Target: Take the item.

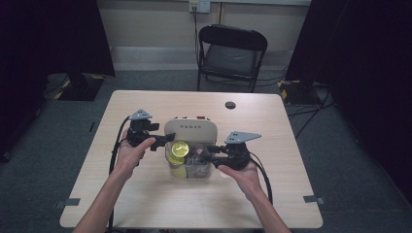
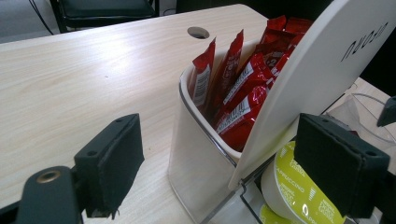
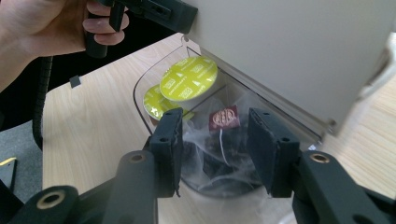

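While both hand-held grippers gape apart, cream lidded organizer (image 1: 190, 127), red sachets (image 2: 236, 88), green capsules (image 3: 188, 78), tea bags (image 3: 222, 140).

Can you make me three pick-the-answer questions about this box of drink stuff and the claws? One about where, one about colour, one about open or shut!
1. Where are the red sachets?
A. In the back compartment
B. On the chair
C. On the floor

2. What colour are the capsule tops?
A. Blue
B. Yellow-green
C. Pink

3. How is the right claw?
A. Shut on a capsule
C. Shut on the lid
B. Open, above the tea bags

Answers: 1 A, they stand behind the raised lid. 2 B, both tops show lime. 3 B, its jaws stand apart with nothing between.
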Available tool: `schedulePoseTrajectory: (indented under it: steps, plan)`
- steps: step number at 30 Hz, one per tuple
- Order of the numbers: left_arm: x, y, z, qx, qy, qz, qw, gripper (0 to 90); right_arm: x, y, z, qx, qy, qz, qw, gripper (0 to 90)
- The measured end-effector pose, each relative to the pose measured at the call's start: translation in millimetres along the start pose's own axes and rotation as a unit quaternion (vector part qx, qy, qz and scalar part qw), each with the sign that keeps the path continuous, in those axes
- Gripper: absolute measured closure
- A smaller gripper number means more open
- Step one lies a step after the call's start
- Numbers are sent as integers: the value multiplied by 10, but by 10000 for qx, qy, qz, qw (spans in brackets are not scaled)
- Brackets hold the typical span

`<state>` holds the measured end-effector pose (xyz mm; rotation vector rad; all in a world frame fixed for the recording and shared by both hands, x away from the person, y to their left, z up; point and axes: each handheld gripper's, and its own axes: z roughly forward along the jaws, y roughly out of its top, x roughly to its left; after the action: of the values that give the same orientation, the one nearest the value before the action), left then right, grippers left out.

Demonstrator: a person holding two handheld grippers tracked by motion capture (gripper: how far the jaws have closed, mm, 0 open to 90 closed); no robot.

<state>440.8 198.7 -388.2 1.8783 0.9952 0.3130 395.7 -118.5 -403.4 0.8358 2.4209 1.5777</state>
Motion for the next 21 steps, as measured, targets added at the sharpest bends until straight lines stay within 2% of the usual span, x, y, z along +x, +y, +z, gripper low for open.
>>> schedulePoseTrajectory:
  steps: [13, 21]
  plan:
    - [11, -4, 12, 71, -39, 45, 10000, 153, -68, 23, 194, 194, -2, 74, 9998, 565]
    - [0, -7, 18, 93, -35, 6, 10000, 153, -77, 13, 241, 292, -11, 109, 9995, 611]
